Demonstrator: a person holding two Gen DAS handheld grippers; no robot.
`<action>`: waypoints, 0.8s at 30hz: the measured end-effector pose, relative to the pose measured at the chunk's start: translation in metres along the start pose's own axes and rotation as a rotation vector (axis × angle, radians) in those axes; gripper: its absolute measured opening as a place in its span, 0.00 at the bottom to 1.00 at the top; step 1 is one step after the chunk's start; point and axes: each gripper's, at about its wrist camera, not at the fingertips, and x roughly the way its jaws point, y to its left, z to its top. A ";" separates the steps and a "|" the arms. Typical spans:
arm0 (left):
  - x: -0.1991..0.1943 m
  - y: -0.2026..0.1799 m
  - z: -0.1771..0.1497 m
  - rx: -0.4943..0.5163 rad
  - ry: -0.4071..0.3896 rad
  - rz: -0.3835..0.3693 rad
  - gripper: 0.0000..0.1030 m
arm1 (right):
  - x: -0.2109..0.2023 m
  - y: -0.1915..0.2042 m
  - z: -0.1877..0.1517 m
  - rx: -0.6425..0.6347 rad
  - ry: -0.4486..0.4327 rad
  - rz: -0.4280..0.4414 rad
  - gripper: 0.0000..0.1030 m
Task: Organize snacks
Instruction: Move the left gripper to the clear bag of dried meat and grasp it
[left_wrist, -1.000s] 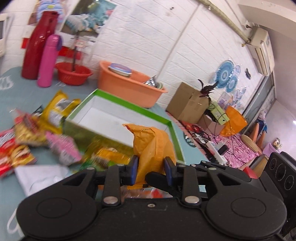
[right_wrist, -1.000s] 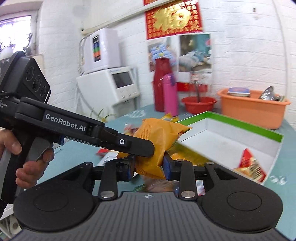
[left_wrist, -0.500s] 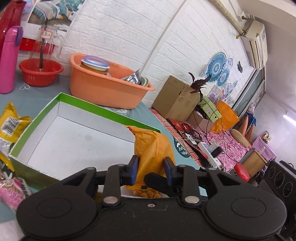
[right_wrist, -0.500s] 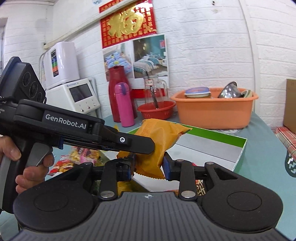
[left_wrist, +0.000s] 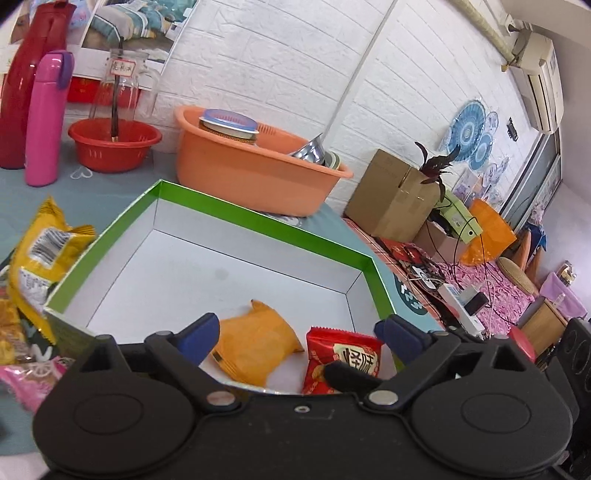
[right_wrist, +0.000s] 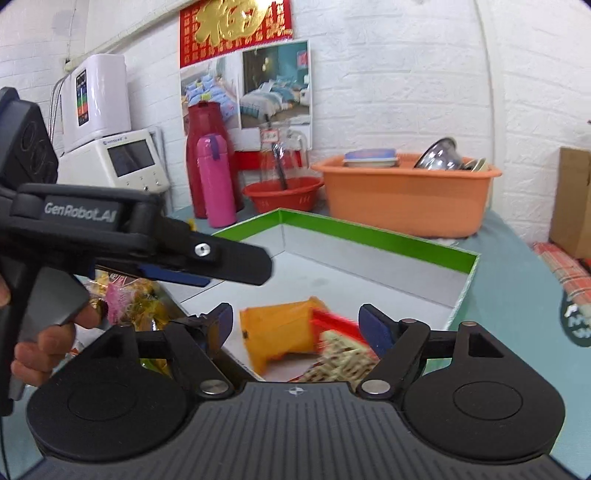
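A white box with a green rim (left_wrist: 258, 218) (right_wrist: 369, 236) stands on the teal table. An orange snack packet (left_wrist: 255, 343) (right_wrist: 280, 332) lies loose inside near its front wall, blurred in the right wrist view. Beside it is a red packet (left_wrist: 343, 354) (right_wrist: 332, 321). My left gripper (left_wrist: 297, 332) hangs over the box's near edge, jaws opening wide, pads off the orange packet below. My right gripper (right_wrist: 297, 319) is likewise opening, nothing pressed between its pads. The left gripper's body (right_wrist: 110, 236) crosses the right wrist view at left.
Loose snack packets (left_wrist: 40, 251) (right_wrist: 140, 299) lie left of the box. Behind it stand an orange basin (left_wrist: 255, 173), a red bowl (left_wrist: 114, 142), a pink bottle (left_wrist: 46, 118) and a red thermos (left_wrist: 22, 85). A hand (right_wrist: 44, 343) grips the left gripper's handle.
Both grippers have let go of the orange packet that they held together, and it has dropped into the box. Their jaws have spread wide.
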 end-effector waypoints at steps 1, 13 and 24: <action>-0.005 0.000 0.001 -0.007 0.000 0.007 1.00 | -0.005 0.000 0.001 0.006 -0.005 0.001 1.00; -0.091 -0.039 -0.005 0.052 -0.044 -0.011 1.00 | -0.102 -0.002 0.039 0.006 -0.157 -0.074 1.00; -0.091 -0.074 -0.058 0.120 0.100 -0.139 1.00 | -0.142 -0.007 0.000 0.027 -0.039 -0.034 1.00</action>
